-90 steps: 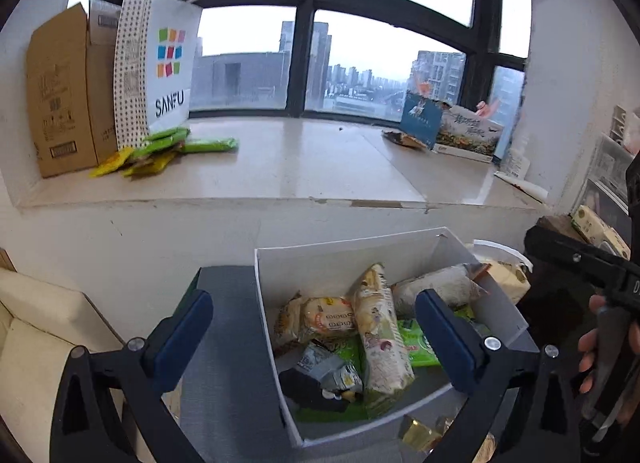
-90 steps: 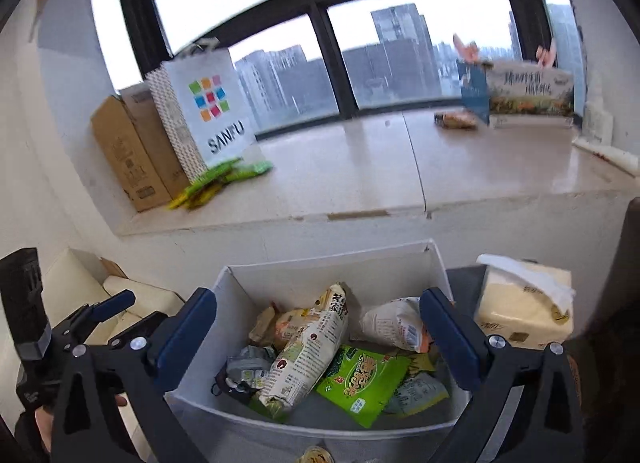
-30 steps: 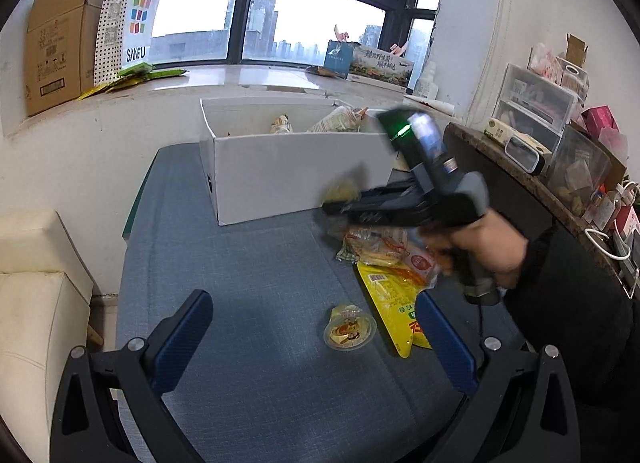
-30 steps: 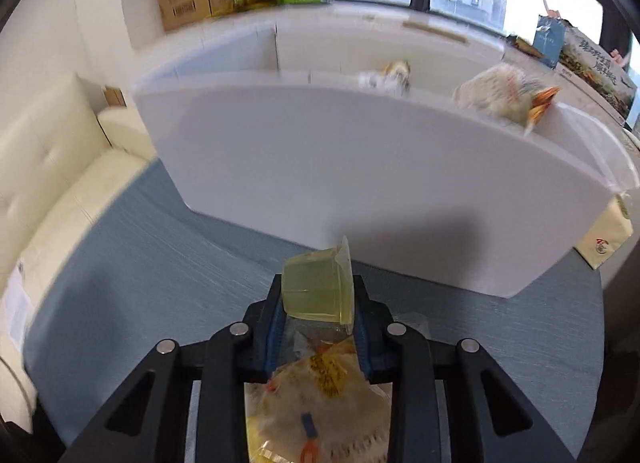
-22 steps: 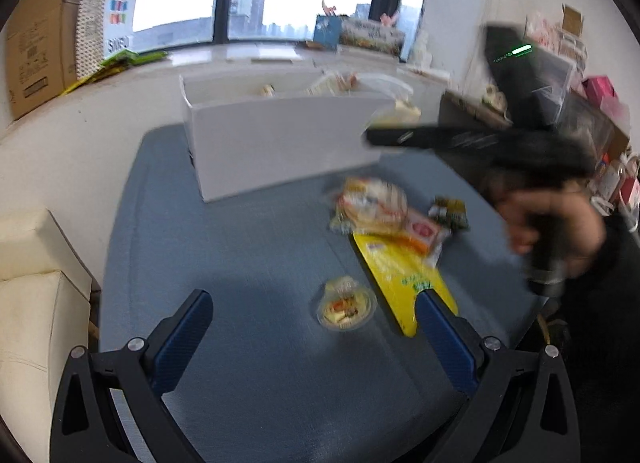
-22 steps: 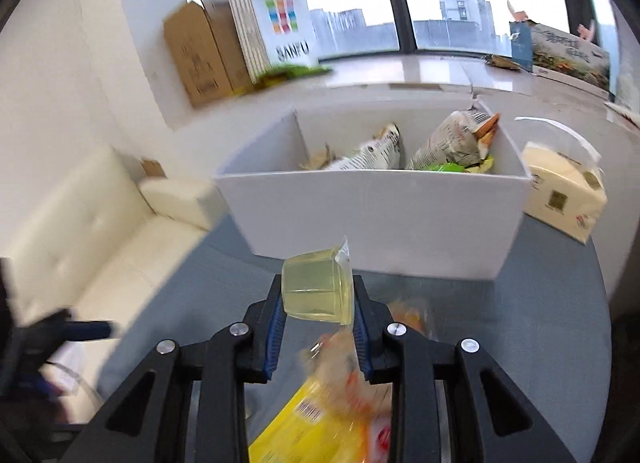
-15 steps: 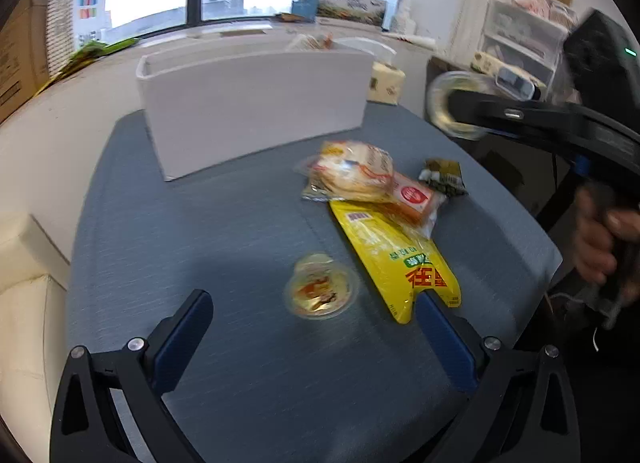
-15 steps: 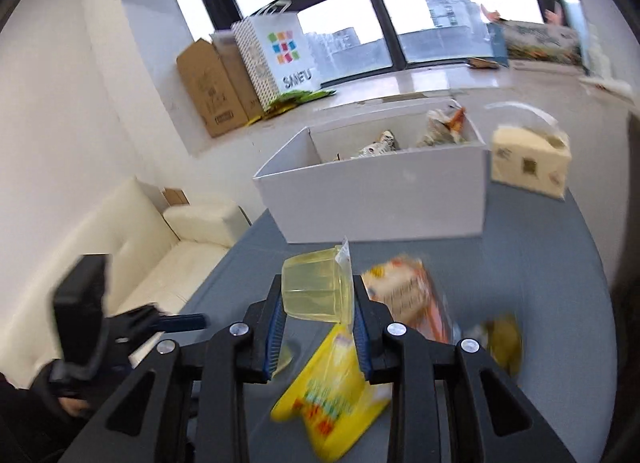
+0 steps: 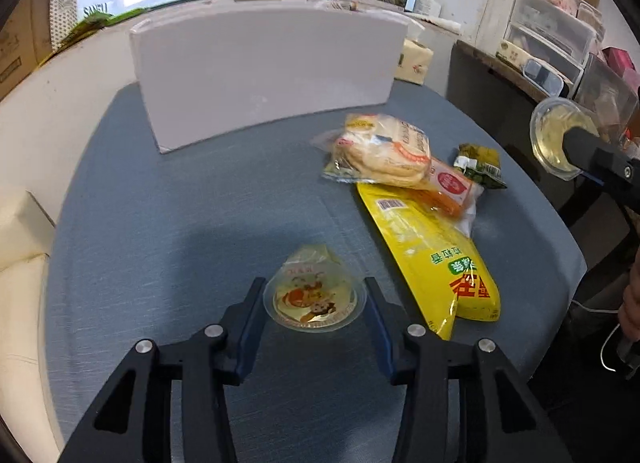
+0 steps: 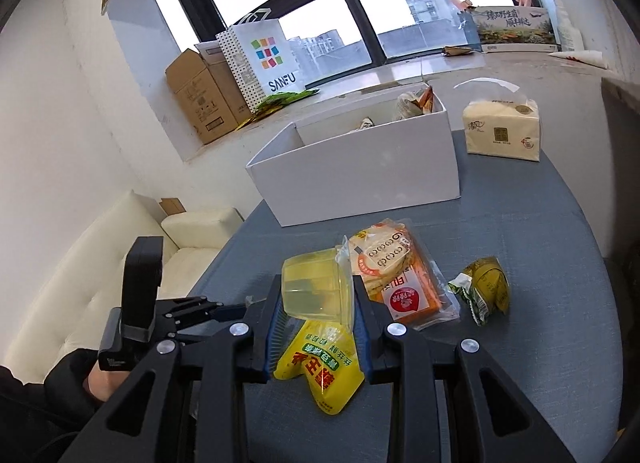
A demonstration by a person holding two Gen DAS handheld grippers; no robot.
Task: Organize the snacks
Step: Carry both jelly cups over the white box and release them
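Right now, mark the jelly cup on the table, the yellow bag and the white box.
jelly cup (image 9: 314, 300), left wrist view, printed lid centre.
yellow bag (image 9: 434, 259), left wrist view, middle of the pack.
white box (image 10: 360, 179), right wrist view, front wall.

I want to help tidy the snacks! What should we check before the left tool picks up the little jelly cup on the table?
1. Jelly cup sits between the left tool fingers: ok.
2. Left jaws are closing; pads pressing the cup already: cannot tell.
3. Cup stands flat, lid up, on the blue table: ok.
4. Yellow packet lies beside the cup, clear of the fingers: ok.
5. Right tool grips its own yellow jelly cup firmly: ok.
6. White box is open on top for dropping snacks in: ok.
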